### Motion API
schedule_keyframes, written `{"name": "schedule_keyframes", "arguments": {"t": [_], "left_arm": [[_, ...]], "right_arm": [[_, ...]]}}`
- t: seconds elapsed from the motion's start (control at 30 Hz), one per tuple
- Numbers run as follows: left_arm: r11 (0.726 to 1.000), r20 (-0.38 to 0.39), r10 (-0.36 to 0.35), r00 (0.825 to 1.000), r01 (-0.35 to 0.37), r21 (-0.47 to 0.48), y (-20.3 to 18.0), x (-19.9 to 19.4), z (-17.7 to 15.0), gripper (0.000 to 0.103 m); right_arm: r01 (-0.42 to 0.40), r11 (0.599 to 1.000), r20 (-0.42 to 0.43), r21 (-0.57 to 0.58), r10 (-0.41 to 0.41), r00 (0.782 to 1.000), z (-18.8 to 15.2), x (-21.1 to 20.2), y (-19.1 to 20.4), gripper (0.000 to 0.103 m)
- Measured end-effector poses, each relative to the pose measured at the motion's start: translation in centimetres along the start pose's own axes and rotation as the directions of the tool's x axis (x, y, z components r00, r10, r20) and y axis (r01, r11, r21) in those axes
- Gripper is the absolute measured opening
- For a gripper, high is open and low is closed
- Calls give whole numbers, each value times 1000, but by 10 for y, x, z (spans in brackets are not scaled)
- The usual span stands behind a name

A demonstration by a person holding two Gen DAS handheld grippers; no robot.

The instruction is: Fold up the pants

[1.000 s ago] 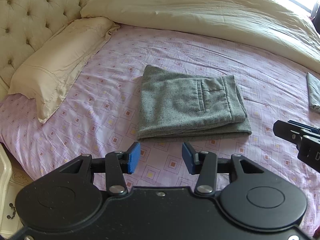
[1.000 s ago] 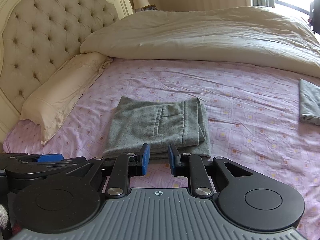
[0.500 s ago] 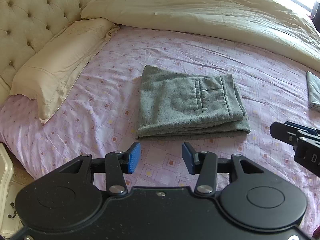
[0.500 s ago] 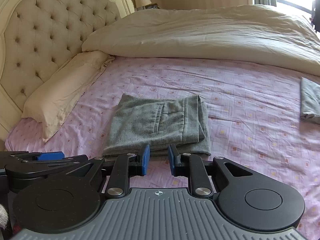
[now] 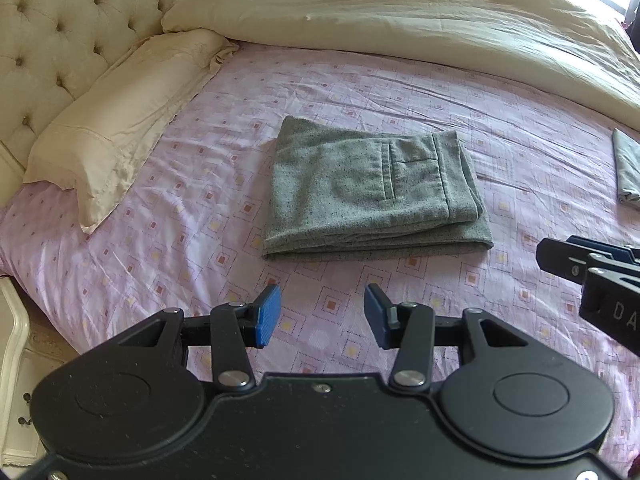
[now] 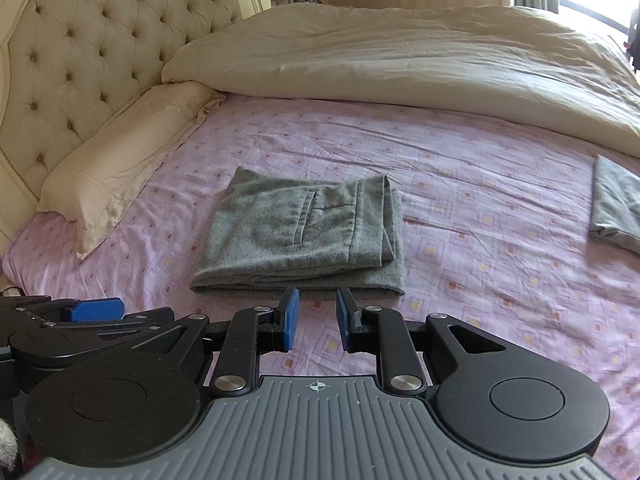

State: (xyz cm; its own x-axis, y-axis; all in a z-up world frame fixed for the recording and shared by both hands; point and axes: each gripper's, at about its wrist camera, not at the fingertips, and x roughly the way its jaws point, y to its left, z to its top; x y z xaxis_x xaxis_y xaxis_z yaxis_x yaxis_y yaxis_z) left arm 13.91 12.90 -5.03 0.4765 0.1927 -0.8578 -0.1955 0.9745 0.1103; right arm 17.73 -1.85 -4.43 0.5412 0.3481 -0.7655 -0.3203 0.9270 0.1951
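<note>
The grey woollen pants (image 5: 372, 192) lie folded into a neat rectangle near the cream pillow (image 5: 120, 120); folding looks finished. Left gripper (image 5: 322, 316) and right gripper (image 6: 314, 320), just short of the pants, gape empty.

Pants (image 5: 372, 196), grey flecked woolly cloth, matt; bedsheet (image 5: 520, 152), smooth lilac printed cotton; headboard (image 6: 80, 52), tufted cream upholstery; duvet (image 6: 400, 56), soft matt cloth.

Your left tongs (image 5: 322, 316) hang open and empty over the lilac patterned sheet (image 5: 520, 148), just short of the folded grey pants (image 5: 368, 192), pocket side up. The right tongs (image 5: 592, 268) poke in at the right edge. A cream pillow (image 5: 120, 120) lies left, a cream duvet (image 5: 420, 20) behind.
</note>
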Motion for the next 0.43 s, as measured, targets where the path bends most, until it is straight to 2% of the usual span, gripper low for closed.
{"name": "schedule_keyframes", "arguments": {"t": [0.43], "left_arm": [[1000,10,29,1000,-29,-7,-30,-10,-15,55]], "right_arm": [[-12,1000,-9,-7,12,1000,-10,-12,-28,21]]}}
